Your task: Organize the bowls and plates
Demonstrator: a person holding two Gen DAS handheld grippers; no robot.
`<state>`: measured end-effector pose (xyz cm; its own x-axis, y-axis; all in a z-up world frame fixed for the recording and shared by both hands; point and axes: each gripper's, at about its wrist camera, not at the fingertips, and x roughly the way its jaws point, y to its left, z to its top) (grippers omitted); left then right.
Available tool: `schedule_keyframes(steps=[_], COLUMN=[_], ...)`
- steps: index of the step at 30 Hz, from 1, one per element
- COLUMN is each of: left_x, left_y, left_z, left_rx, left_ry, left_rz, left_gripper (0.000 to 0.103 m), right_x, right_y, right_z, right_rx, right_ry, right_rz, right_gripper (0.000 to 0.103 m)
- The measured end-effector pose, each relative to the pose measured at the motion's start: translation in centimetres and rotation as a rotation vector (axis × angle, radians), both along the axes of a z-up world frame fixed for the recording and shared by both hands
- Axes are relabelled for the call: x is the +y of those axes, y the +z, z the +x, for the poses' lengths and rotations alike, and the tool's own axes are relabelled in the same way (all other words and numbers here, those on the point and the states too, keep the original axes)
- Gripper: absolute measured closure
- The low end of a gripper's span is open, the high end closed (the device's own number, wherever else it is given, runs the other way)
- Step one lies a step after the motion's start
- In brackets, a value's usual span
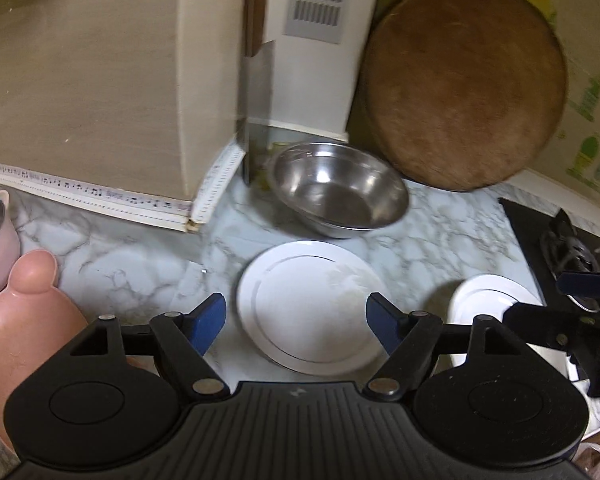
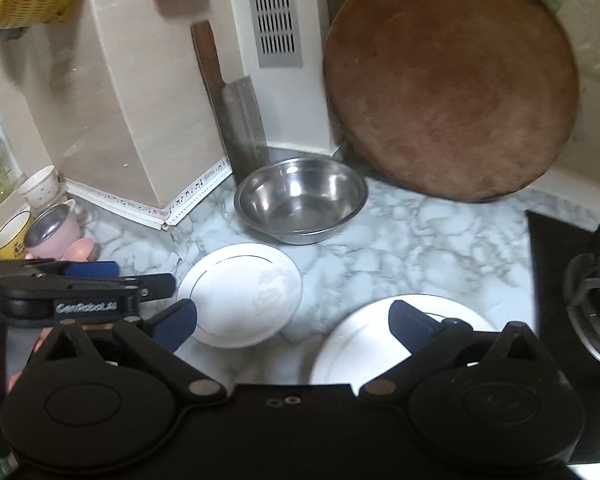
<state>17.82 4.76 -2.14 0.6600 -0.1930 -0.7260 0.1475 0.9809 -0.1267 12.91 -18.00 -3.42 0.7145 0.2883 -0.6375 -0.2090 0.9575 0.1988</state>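
A steel bowl point(image 1: 340, 190) point(image 2: 300, 200) stands empty at the back of the marble counter. In front of it lies a white plate point(image 1: 312, 308) point(image 2: 240, 294). A second white plate point(image 1: 488, 296) point(image 2: 364, 344) lies to its right, near the stove. My left gripper point(image 1: 296, 316) hovers open over the first plate, with nothing between its blue pads. My right gripper point(image 2: 292, 320) is open wide above the counter between the two plates, its right finger over the second plate. Neither gripper holds anything. The left gripper's fingers point(image 2: 96, 269) show side-on at the left of the right wrist view.
A round wooden cutting board point(image 1: 464, 88) point(image 2: 452, 84) leans on the back wall, right of the bowl. A cleaver point(image 1: 256, 92) point(image 2: 240, 120) stands against the wall corner behind the bowl. A black gas stove point(image 2: 588, 280) lies right. A pink cup point(image 2: 54, 228) and other cups stand left.
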Motion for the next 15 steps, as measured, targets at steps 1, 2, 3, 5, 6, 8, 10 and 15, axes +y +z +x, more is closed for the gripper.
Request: schedule_keyframes(steps=[1,2,3,5,6,8,10,15], left_x=[0.3,0.6,0.9,1.3,1.5,2.0,2.2,2.8], left_y=[-0.4,-0.7,-1.1,-2.0,-2.5,-3.3,-4.2,-5.8], left_z=[0.3,0.8,1.3,2.3,2.8,3.6,4.5,6.3], left_rx=[0.007,0.013,0.021,0.040,0.052,0.080,0.109,0.163], left_ry=[0.008,0.015,0.017,0.025,0.032,0.032,0.028,0.052], left_rz=[0.001,0.002,0.004,0.018,0.022,0.018,0.009,-0.002], left_gripper=[0.026,0.026,0.026,0.026,0.026,0.026,0.026,0.026], right_x=[0.4,0.7,1.0,1.4,1.5,1.7,1.9,2.3], right_y=[-0.3,-0.7,-1.1,-2.0,-2.4,-3.2,-4.1,-6.1], right_z=[0.9,1.7,2.6,4.5,5.4,7.1,8.6,11.6], right_rx=[0.017,0.036,0.058,0.101,0.122,0.160,0.194,0.279], right_ry=[-0.001,-0.001,-0.005,-0.017,-0.023,-0.045,-0.057,-0.077], right_rz=[0.007,0.013,0.017,0.028,0.033,0.043,0.052,0.066], right_gripper=[0.001,0.001,0.002,0.004,0.006,0.007,0.011,0.022])
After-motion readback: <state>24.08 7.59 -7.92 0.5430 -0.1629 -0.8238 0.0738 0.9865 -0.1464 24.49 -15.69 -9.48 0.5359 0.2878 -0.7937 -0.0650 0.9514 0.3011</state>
